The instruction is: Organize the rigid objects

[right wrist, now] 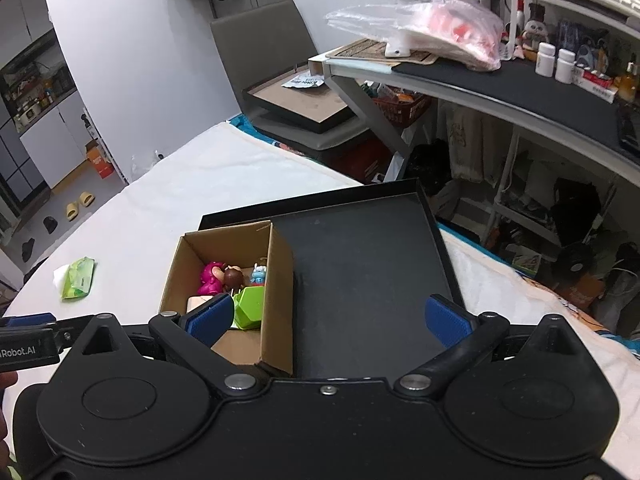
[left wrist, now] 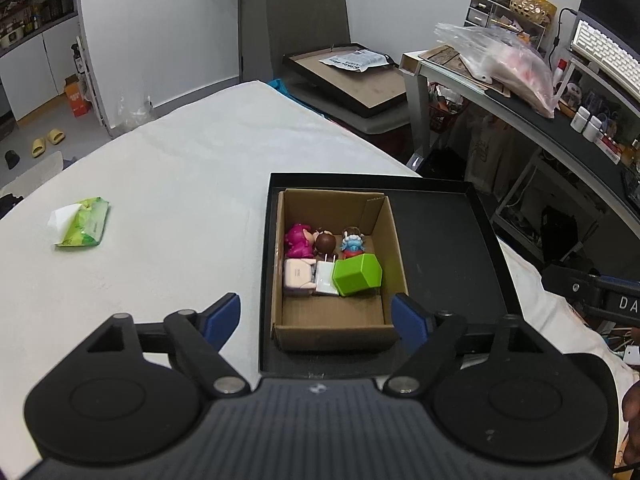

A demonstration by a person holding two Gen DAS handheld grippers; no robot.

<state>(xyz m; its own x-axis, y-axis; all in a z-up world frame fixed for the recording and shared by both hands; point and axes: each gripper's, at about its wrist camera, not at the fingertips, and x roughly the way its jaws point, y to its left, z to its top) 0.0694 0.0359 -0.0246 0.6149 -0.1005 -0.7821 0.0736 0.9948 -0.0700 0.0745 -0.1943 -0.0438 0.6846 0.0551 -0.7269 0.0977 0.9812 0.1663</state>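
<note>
A brown cardboard box (left wrist: 384, 240) stands in the left half of a shallow black tray (left wrist: 444, 240) on the white table. Inside lie a green block (left wrist: 357, 276), a white charger (left wrist: 326, 282), a pale pink case (left wrist: 297, 276), a magenta figure (left wrist: 298, 240), a brown-headed figure (left wrist: 325, 243) and a blue figure (left wrist: 353, 242). My left gripper (left wrist: 318, 318) hangs open above the box's near wall, nothing between its blue pads. In the right wrist view my right gripper (right wrist: 330, 316) stands wide open over the box (right wrist: 276, 280) and tray (right wrist: 368, 272), holding nothing.
A green tissue pack (left wrist: 82, 222) lies on the table at left. A grey desk (left wrist: 520, 104) with a plastic bag (left wrist: 500, 60), bottles and a keyboard stands at right. A grey chair bearing a flat black frame (left wrist: 348, 76) sits behind the table. The right gripper's body (left wrist: 592, 288) shows at right.
</note>
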